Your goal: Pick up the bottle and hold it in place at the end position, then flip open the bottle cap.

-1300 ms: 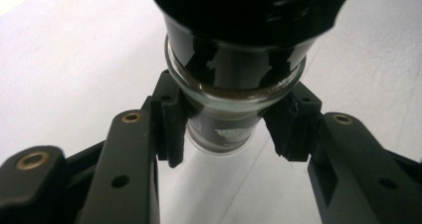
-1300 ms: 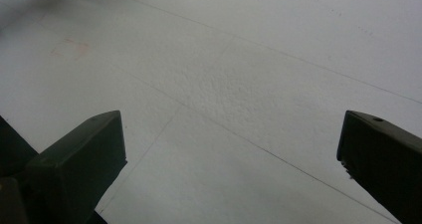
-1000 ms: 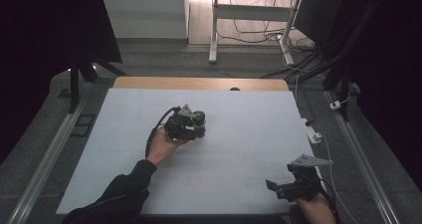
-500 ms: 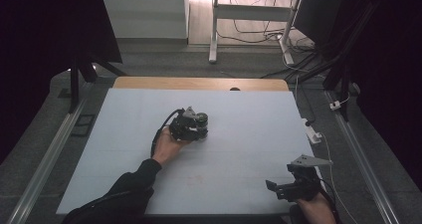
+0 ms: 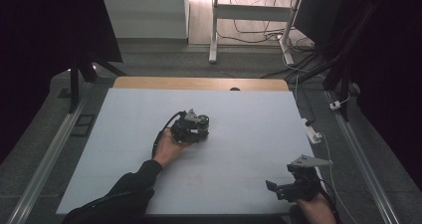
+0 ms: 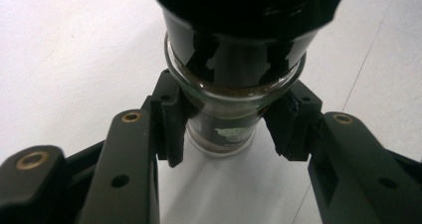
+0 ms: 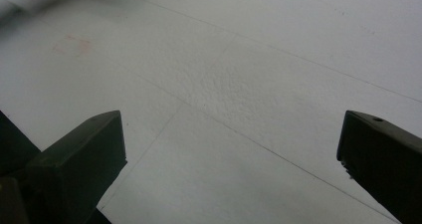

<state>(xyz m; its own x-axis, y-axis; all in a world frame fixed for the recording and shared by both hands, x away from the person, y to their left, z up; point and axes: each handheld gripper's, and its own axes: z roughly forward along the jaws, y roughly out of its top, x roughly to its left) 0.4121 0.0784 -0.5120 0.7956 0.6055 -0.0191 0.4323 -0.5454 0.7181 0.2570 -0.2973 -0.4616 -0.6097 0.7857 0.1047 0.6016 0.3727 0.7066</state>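
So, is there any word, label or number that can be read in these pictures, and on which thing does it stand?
No text can be read.
Small dark glass jar with black cap, held by the left gripper: a pale mark low on its glass, too blurred to read.
White table cover: a faint reddish smudge and thin lines, no letters.

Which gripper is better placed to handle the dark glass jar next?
Left. The left gripper already has its jaws closed around the jar near mid-table. The right gripper sits open at the near right edge of the table, with bare surface between its jaws.
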